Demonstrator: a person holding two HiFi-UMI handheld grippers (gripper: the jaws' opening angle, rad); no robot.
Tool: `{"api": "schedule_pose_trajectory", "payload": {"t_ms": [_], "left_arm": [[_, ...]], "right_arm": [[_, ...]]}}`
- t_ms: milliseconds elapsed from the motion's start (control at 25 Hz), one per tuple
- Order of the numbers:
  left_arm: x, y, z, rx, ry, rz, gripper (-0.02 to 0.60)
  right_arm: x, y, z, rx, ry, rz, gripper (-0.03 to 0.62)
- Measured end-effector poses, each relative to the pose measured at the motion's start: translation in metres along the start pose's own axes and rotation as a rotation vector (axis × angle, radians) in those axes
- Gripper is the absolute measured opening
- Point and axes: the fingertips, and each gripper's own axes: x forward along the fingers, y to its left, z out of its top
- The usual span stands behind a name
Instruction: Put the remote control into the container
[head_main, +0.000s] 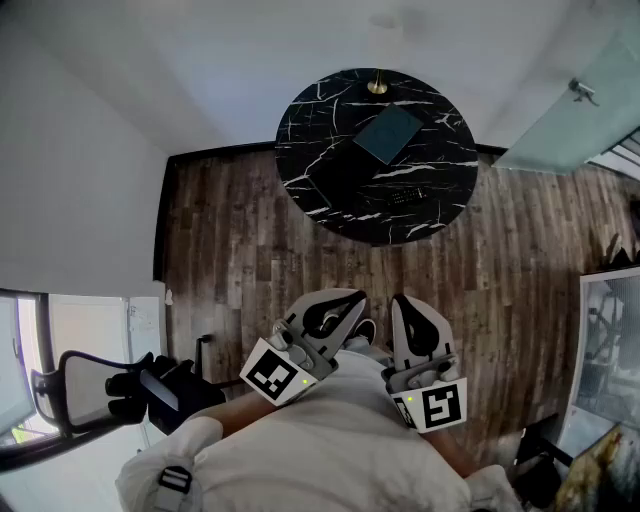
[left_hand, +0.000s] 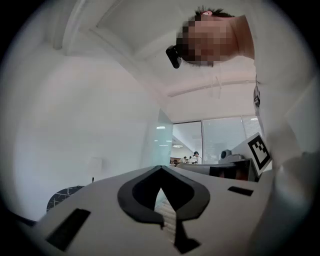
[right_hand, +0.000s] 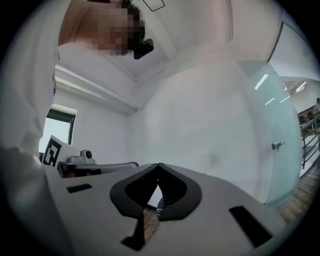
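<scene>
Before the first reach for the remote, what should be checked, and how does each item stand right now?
1. Remote control in sight on the round table: ok.
2. Container on the same table, apart from the remote: ok.
3. Container open on top: cannot tell, too small in the head view.
4. Left claw empty: ok, shut on nothing.
5. Right claw empty: ok, shut on nothing.
6. Claws close enough to the table: not ok, both are held by the body and the table is well ahead.
</scene>
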Motion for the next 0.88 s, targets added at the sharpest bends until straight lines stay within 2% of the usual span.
{"api": "schedule_pose_trajectory", "payload": {"t_ms": [480, 880], "left_arm": [[0.016, -0.010, -0.006, -0.002, 0.012, 0.012, 0.006], [0.047, -0.045, -0.024, 0.002, 0.034, 0.004, 0.006]], "right_arm": [[-0.010, -0.015, 0.008, 0.004, -0.043, 0.010, 0.009], [-0.045, -0.053, 0.006, 0.055, -0.062, -0.020, 0.009]]}}
